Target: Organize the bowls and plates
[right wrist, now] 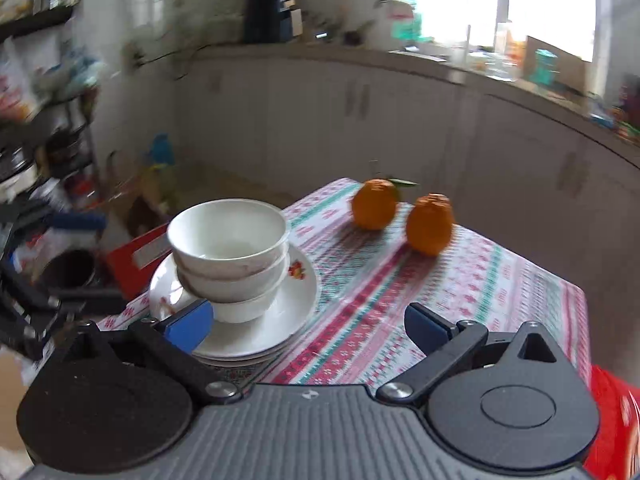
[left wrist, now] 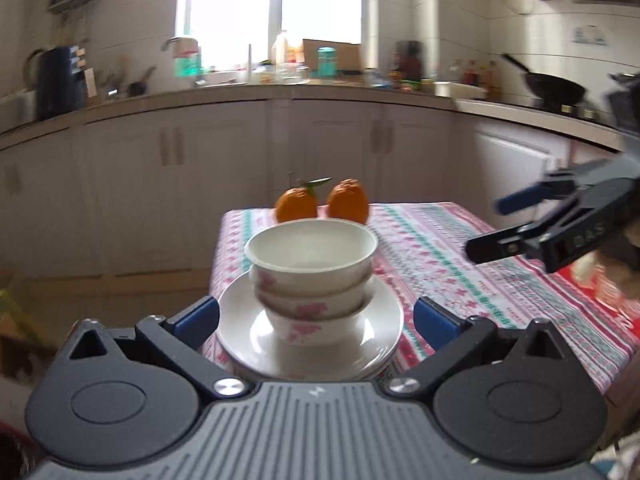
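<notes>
Bowls (left wrist: 312, 276) numbered three, white with pink flowers, stacked on white plates (left wrist: 310, 354) near the edge of the counter (left wrist: 460, 264). Two oranges (left wrist: 322, 205) sat behind them. The left gripper (left wrist: 316, 320) and the right gripper (right wrist: 308, 320) were both spread wide, holding nothing.

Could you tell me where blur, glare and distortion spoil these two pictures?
Left wrist view: the window is blown out to white, the counter line bows from fisheye distortion, and the right hand-held gripper is smeared; the stacked bowls stay fairly sharp. Right wrist view: the shelves at left are streaked with motion blur, and the oranges are slightly soft.
</notes>
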Available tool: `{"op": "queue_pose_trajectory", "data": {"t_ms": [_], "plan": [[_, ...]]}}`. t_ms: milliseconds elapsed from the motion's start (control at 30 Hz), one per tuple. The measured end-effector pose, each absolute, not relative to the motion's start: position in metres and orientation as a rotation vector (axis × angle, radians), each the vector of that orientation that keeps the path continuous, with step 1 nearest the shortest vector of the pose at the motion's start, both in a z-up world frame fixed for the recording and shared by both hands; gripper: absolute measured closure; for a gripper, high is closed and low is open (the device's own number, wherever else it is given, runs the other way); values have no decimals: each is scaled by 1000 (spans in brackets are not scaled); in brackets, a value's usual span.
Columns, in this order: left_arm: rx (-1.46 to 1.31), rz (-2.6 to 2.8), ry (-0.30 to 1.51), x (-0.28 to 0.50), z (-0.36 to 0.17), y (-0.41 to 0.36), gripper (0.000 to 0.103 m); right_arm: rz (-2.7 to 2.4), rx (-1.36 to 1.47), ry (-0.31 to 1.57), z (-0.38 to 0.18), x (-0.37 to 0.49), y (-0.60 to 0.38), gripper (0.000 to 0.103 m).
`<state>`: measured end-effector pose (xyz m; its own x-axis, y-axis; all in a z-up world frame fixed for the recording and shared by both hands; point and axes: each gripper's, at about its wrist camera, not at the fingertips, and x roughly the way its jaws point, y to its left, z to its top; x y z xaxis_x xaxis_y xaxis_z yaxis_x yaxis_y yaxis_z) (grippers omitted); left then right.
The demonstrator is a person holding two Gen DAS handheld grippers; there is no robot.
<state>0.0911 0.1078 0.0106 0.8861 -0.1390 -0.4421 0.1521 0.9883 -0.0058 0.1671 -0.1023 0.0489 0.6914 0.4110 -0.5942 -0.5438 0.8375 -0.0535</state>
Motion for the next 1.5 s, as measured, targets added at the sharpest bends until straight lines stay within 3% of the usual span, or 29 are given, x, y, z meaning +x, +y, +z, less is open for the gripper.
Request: {"op": "queue_pose_trajectory", "data": {"t_ms": [200,633,1500], "plan": [[-104,2,497,72,11,88,1,363,-135,612,39,122,-114,0],[-83,107,495,31,25,65,1,289,-114,543,47,62,-117,0],[-54,150,488,24,30,58,1,277,-106,510,50,51,-115,0]]}}
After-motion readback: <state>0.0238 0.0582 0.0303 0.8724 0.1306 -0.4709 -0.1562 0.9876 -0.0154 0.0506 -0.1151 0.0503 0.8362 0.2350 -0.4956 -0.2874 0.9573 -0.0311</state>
